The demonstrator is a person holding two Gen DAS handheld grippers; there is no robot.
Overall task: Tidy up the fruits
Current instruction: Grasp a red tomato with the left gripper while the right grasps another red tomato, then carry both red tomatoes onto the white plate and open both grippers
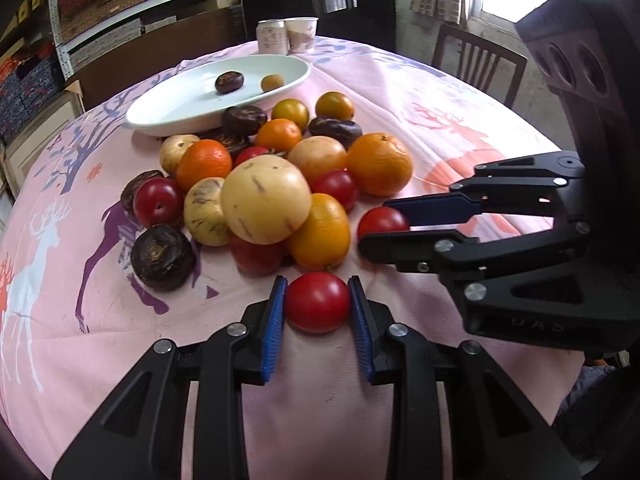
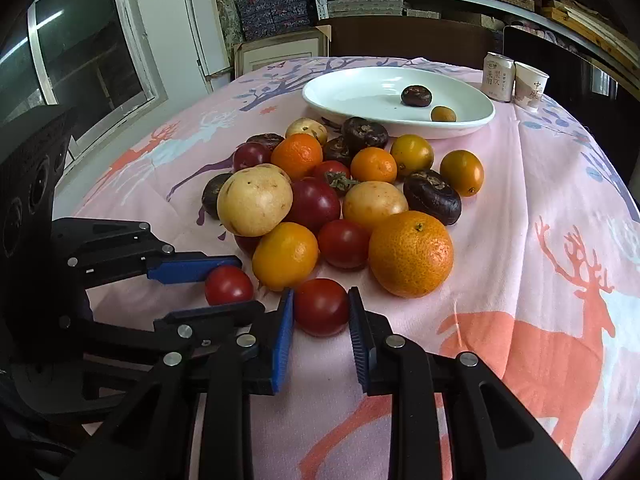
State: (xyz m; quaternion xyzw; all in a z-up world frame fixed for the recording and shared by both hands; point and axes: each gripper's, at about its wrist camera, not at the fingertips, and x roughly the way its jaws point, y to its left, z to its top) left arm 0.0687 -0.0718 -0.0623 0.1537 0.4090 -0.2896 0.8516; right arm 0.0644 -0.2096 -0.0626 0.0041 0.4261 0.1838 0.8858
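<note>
In the left wrist view, the left claw (image 1: 318, 304) is clamped on a small red tomato (image 1: 318, 302) at the near edge of the fruit pile (image 1: 276, 184), on the pink cloth of the counter (image 1: 420, 92). Its skin looks smooth, thin and probably slippery, so gentle pressure across the middle seems best. In the right wrist view, the right claw (image 2: 321, 308) grips another tomato (image 2: 321, 306) the same way; the white oval plate (image 2: 348, 92) looks glossy and hard.

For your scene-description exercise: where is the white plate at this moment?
The white plate sits at the far side of the table, behind the fruit pile; in the left wrist view it is upper left, with a can and a paper cup beyond it.
</note>
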